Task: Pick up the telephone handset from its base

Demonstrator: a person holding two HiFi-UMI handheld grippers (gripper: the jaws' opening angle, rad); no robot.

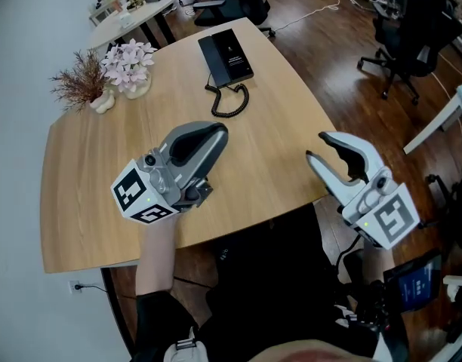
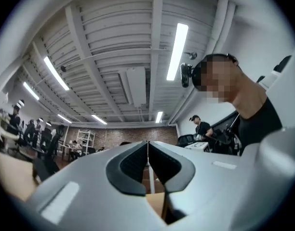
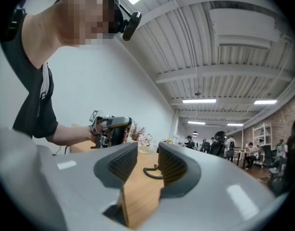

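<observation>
The black telephone (image 1: 226, 57) lies near the far edge of the wooden table (image 1: 87, 179). Its handset seems to rest on the base, and its coiled cord (image 1: 231, 100) curls toward me. The cord (image 3: 154, 171) also shows between the right jaws, far off. My left gripper (image 1: 210, 134) hovers over the table's middle, well short of the phone, jaws shut with nothing between them (image 2: 148, 150). My right gripper (image 1: 318, 148) stands open and empty at the table's right front edge (image 3: 147, 160). In the right gripper view, the left gripper (image 3: 111, 129) shows held in a hand.
A vase of pink flowers (image 1: 129, 66) and a dried plant (image 1: 84, 81) stand at the table's far left corner. Black office chairs (image 1: 408, 29) stand on the wooden floor to the right. Another white table (image 1: 133, 13) lies beyond.
</observation>
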